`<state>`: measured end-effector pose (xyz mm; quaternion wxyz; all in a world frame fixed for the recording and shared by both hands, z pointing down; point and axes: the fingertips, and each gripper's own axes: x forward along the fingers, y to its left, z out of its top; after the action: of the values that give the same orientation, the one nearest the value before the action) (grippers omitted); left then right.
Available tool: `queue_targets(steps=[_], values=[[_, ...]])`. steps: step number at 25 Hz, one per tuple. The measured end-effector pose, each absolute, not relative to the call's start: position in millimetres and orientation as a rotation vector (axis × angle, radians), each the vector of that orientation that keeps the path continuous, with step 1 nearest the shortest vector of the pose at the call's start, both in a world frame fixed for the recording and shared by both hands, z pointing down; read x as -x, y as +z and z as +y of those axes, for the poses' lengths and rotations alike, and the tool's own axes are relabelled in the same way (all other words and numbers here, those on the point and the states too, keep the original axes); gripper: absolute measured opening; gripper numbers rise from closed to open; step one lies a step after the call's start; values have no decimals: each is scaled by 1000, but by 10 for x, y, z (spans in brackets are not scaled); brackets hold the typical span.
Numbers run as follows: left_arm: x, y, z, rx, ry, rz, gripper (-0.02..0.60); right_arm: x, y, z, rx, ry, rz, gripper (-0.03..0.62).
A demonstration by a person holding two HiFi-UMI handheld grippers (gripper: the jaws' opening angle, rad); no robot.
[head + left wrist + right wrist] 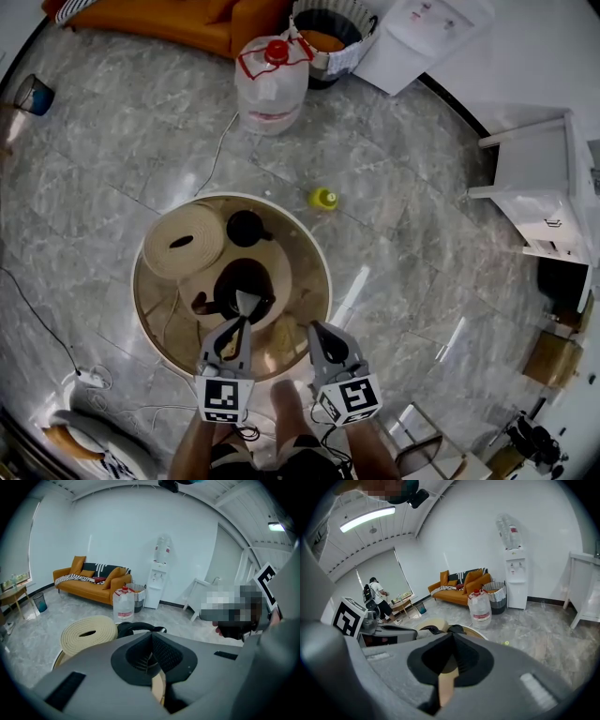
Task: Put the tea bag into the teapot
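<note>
A round wooden table [320, 255] carries a dark teapot [236, 281] with its top uncovered, a black lid [246, 228] behind it, and a coiled woven mat [183, 241] at the left. My left gripper [247, 302] is shut, with its pale tips over the teapot's opening. In the left gripper view the left gripper [151, 637] shows its jaws meeting with nothing between them. I cannot make out a tea bag in any view. My right gripper [313, 327] hangs shut at the table's near edge, right of the teapot. The right gripper [452, 637] holds nothing.
On the floor beyond the table are a large water jug [272, 84] and a small yellow object [323, 198]. An orange sofa [187, 19] and a basket [333, 37] lie farther back. A white side table [544, 187] is at the right. Cables trail at the left. A person [375, 595] stands far off.
</note>
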<state>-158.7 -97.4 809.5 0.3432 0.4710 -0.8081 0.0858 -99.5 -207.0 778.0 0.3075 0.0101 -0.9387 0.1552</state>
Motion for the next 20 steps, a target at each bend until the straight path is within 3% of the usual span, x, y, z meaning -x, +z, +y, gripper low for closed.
queue_targets(steps=[11, 12, 13, 14, 20], values=[[1659, 8226, -1030, -1196, 242, -2111, 17, 975, 7901, -2076, -47, 459, -2471, 1], [1665, 8234, -1036, -1197, 232, -2109, 44, 972, 7907, -2073, -47, 459, -2468, 2], [1668, 8244, -1044, -1200, 220, -2102, 126, 968, 7910, -2074, -49, 460, -2467, 2], [1670, 8255, -1052, -1202, 209, -2094, 161, 964, 7910, -2077, -51, 461, -2466, 2], [1690, 8309, -1040, -1187, 206, -2084, 219, 959, 7914, -2061, -50, 468, -2462, 2]])
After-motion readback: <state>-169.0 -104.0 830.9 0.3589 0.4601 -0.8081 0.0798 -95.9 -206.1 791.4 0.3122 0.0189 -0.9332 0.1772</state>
